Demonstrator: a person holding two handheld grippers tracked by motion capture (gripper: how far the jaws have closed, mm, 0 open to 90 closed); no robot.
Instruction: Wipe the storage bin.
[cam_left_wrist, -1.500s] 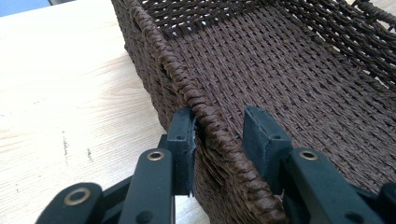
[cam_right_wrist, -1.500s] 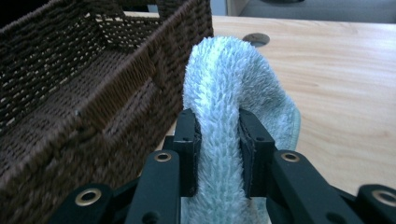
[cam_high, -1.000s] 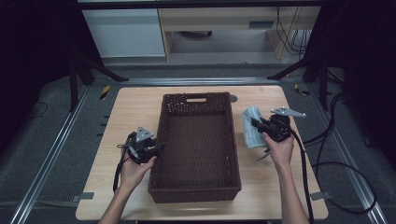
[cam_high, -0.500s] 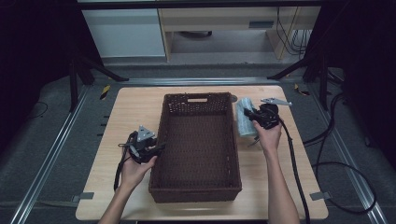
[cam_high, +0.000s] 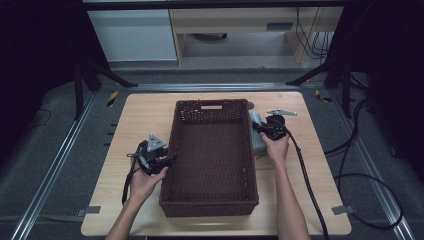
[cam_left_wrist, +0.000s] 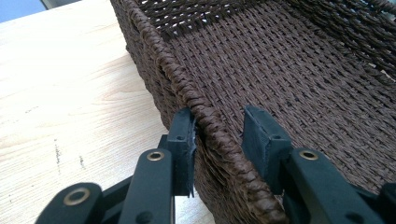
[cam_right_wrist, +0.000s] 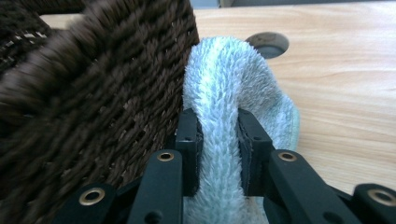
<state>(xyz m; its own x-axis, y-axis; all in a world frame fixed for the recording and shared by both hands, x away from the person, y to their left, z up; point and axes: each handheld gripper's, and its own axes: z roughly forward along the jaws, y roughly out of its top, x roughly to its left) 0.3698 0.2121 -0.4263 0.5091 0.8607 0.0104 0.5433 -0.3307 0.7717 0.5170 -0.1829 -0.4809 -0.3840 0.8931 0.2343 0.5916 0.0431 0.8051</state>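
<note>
— Pinching what, the right tongs (cam_right_wrist: 218, 156)?
— A fluffy pale-blue towel (cam_right_wrist: 229, 93), clamped between both pads; the cloth bulges up ahead of the jaws and presses against the outer wall of the brown woven basket (cam_right_wrist: 93, 102) just to their left; bare wooden tabletop (cam_right_wrist: 336, 93) lies to their right.
— And the left tongs (cam_left_wrist: 218, 140)?
— Straddling the basket's rim, partly spread; one pad touches the outside of the wall, the other stands off inside; whether they truly grip I cannot tell.
</note>
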